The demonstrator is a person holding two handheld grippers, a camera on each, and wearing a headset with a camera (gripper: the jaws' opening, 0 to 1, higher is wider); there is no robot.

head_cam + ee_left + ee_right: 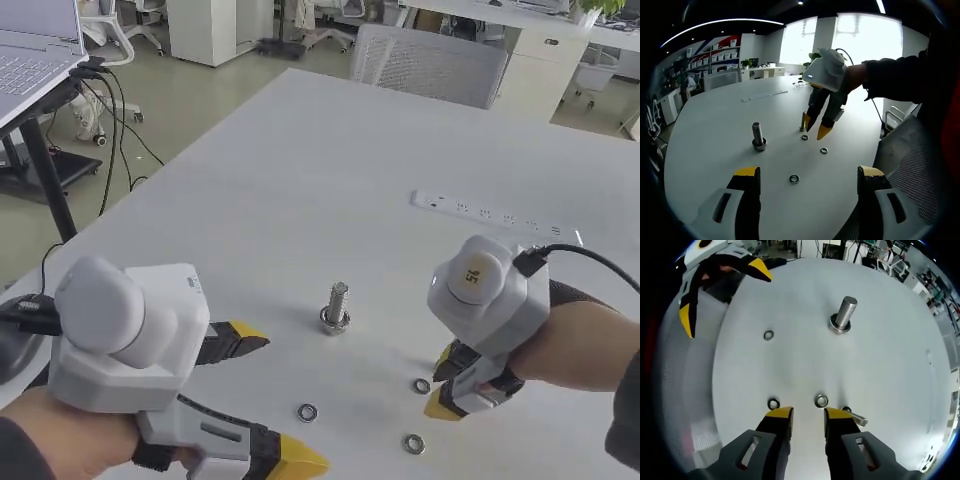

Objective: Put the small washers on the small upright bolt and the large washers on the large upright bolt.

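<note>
Steel washers lie loose on the white table (300, 180), three of them flat in the lower part of the head view. The first washer (307, 412) sits at lower centre. The second washer (422, 386) lies just beside the yellow tips of the right gripper (442, 382), and the third washer (414, 443) is near the bottom edge. Whether they are small or large I cannot tell. The large upright bolt (338, 303) stands at the centre of the frame, with a wider metal ring at its foot.

At lower right, the right gripper points down at the table. Its fingers are parted a little, with nothing between them. In the right gripper view, two washers lie just ahead of the tips. The small upright bolt (856, 417) shows there beside the right-hand finger and is partly hidden by it.

At the lower left of the head view, the left gripper (291, 401) has its fingers spread wide and released, grasping nothing. A white power strip (495, 213) lies toward the upper right, well apart from the bolts.
</note>
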